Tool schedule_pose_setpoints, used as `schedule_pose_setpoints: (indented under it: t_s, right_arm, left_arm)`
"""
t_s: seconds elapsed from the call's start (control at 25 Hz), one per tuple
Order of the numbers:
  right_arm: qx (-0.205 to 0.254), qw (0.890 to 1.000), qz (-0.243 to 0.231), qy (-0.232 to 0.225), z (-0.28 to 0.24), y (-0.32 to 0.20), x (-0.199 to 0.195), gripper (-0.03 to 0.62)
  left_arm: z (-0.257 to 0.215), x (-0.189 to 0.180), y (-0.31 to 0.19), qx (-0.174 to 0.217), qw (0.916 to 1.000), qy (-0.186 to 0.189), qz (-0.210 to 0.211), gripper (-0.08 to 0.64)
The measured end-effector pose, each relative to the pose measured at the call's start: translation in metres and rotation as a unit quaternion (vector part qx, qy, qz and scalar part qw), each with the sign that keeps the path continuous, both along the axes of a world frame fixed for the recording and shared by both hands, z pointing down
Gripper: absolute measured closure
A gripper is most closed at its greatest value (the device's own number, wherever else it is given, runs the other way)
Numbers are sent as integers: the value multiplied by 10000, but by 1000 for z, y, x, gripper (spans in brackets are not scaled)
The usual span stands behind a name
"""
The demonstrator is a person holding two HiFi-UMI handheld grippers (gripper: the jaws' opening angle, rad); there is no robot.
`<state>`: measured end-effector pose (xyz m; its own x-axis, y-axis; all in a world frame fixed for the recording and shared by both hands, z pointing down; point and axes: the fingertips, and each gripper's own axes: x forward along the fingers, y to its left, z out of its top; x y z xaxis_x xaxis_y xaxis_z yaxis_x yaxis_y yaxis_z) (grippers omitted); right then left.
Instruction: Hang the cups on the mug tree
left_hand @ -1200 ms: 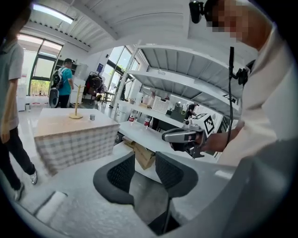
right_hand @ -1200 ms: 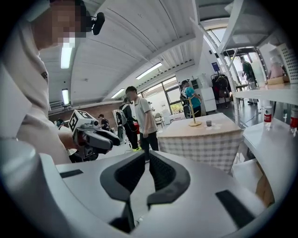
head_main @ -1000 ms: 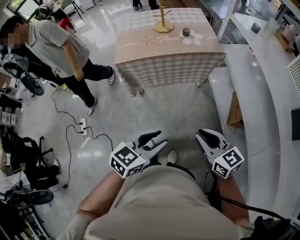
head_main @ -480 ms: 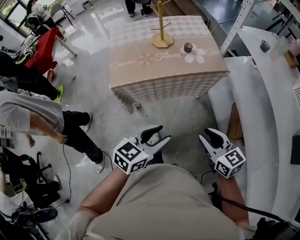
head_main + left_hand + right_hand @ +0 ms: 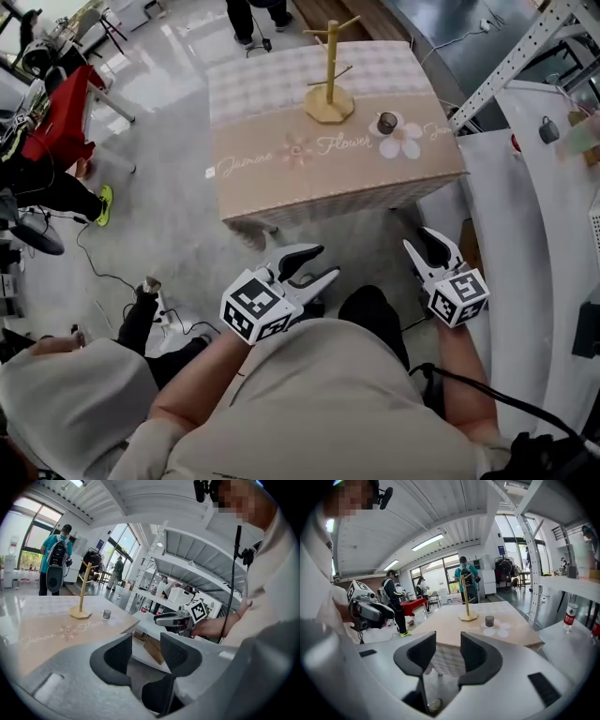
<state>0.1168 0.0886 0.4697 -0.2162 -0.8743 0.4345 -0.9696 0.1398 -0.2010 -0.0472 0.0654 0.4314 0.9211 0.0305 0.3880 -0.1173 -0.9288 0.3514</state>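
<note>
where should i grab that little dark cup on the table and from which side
Probably across its round wall below the rim, jaws on either side. The cup stands upright, mouth up, on the flower print right of the mug tree; a handle can't be made out. Come from the near table edge, on the side away from the tree, where nothing crowds it.

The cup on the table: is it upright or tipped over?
Upright. The cup stands on its base on the table, its open mouth facing up, apart from the mug tree.
</note>
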Motion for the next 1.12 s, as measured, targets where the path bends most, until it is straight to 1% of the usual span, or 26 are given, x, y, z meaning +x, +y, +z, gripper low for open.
schedule_pose_setpoints:
  t_s: [0.16, 0.32, 0.44, 0.68, 0.84, 1.0, 1.12]
  right_arm:
    - [-108, 9999, 13, 70, 20, -53, 28, 425]
    - [-199, 9997, -17, 122, 49, -110, 63, 397]
    - [-300, 9993, -112, 168, 71, -151, 94, 393]
    - [-561, 9981, -160, 211, 125, -225, 151, 327]
    - [-553, 9974, -373, 284, 150, -269, 167, 272]
    - [-667, 9950, -643, 370, 173, -299, 170, 250]
    - [-764, 9932, -769, 414, 188, -314, 171, 249]
  left_arm:
    - [-1, 12, -35, -69, 9998, 40, -176, 385]
    - [4, 28, -72, -53, 9989, -68, -453, 385]
    - [6, 49, -98, -115, 9971, -135, -744, 385]
    - [4, 94, -140, -160, 9929, -224, -1154, 385]
    - [2, 117, -160, -144, 9892, -344, -1414, 385]
    - [3, 130, -175, -109, 9849, -503, -1652, 385]
    - [2, 136, -182, -57, 9820, -590, -1793, 385]
